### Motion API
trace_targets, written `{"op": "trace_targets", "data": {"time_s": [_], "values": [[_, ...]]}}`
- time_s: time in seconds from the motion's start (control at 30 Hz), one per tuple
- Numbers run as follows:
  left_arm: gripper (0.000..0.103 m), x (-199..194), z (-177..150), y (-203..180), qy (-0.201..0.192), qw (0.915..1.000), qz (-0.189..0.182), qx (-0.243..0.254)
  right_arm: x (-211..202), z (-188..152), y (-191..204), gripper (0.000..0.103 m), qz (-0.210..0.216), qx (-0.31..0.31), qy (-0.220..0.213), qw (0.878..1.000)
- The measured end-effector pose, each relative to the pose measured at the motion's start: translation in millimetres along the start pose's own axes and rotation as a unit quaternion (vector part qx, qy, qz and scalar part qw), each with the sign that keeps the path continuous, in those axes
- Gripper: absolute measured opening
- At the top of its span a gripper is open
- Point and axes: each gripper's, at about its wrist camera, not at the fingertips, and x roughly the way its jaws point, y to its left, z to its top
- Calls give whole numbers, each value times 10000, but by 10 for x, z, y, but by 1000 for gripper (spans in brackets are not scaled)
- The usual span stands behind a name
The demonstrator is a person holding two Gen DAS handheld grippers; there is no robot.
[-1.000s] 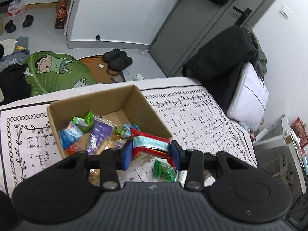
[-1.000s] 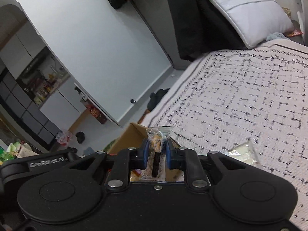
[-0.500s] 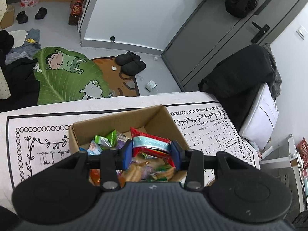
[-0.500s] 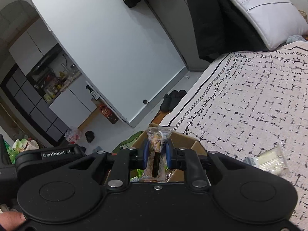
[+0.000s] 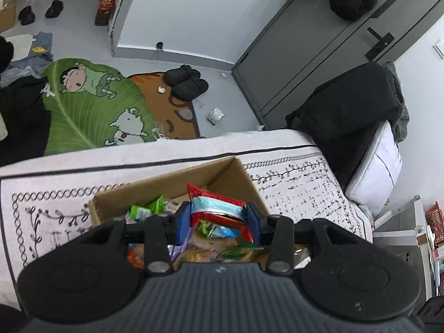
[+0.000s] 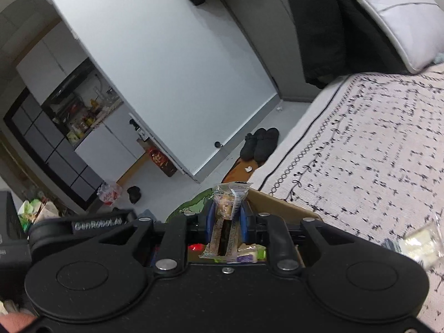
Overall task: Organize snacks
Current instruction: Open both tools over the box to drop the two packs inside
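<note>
Both tongs tilt down over the box point(image 5: 166, 186) at the bed's edge: left tongs point(image 5: 218, 219) clamp a red packet point(image 5: 219, 208); right tongs point(image 6: 227, 219), jaws just easing apart, grip a bar point(image 6: 226, 208).

A cardboard box point(image 5: 166, 186) sits on the bed cover point(image 5: 55, 177) at lower centre of the left wrist view, snack packets point(image 5: 147, 208) inside. Above it, slippers point(image 5: 186, 82) lie on the floor mat point(image 5: 91, 111). A pillow point(image 5: 380, 166) stands right. A packet point(image 6: 416, 241), possibly sweets, lies on the cover at the right wrist view's lower right.
</note>
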Motion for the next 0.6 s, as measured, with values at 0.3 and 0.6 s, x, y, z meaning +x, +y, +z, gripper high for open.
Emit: {"op": "trace_targets", "data": {"time_s": [0.3, 0.6], "values": [[78, 25, -97, 11, -16, 9997, 231, 28, -51, -34, -113, 56, -338, 157, 242, 9990], [85, -58, -212, -70, -5, 9977, 636, 249, -303, 58, -246, 65, -803, 282, 243, 9961]]}}
